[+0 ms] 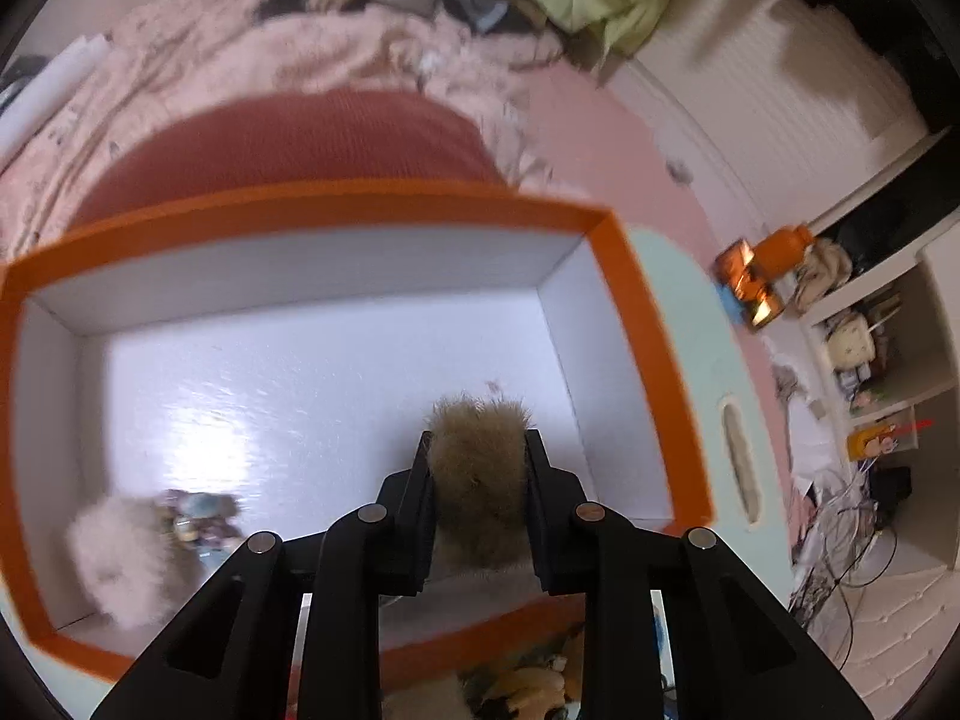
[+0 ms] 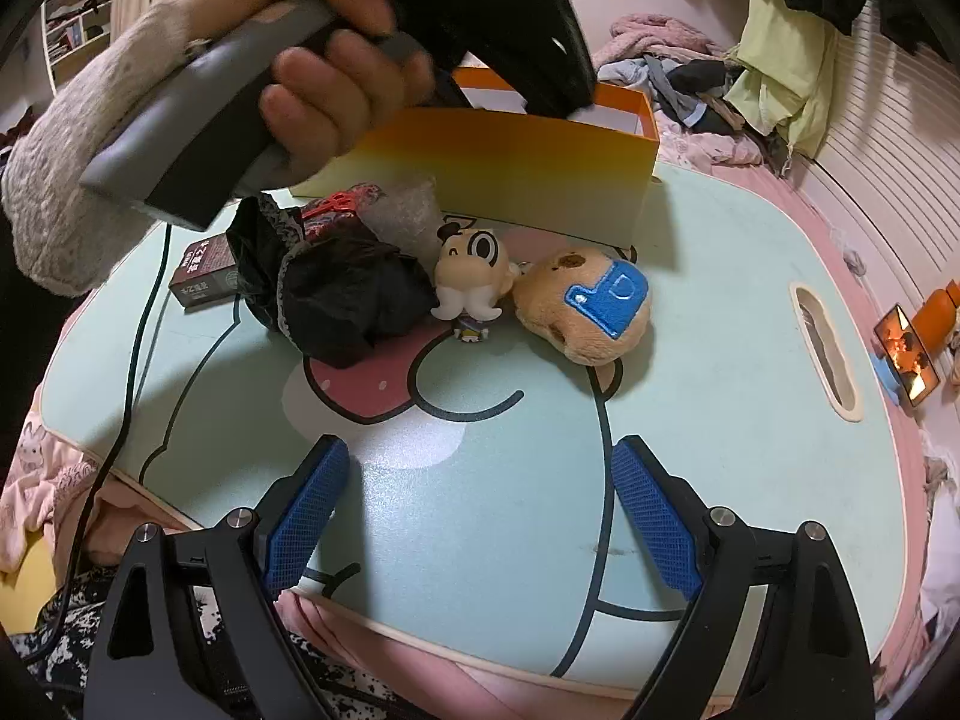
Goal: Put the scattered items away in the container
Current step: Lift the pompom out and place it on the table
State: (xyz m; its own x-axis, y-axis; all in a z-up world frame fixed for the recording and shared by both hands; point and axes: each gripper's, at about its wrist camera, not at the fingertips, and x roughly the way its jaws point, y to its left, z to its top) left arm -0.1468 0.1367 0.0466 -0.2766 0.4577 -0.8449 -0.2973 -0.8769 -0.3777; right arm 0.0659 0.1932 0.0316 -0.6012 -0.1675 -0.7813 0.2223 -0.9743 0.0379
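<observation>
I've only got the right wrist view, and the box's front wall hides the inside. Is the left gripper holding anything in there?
Observer: Yes. In the left wrist view the left gripper is shut on a brown fluffy pompom, held within the walls of the orange-rimmed box.
Operator: Is there anything in the box already?
Observer: A white fluffy ball lies in the near left corner of the left wrist view.
Operator: Just that?
Observer: No, a small blurred cluster of charms sits right beside it. The rest of the white floor looks bare.
</observation>
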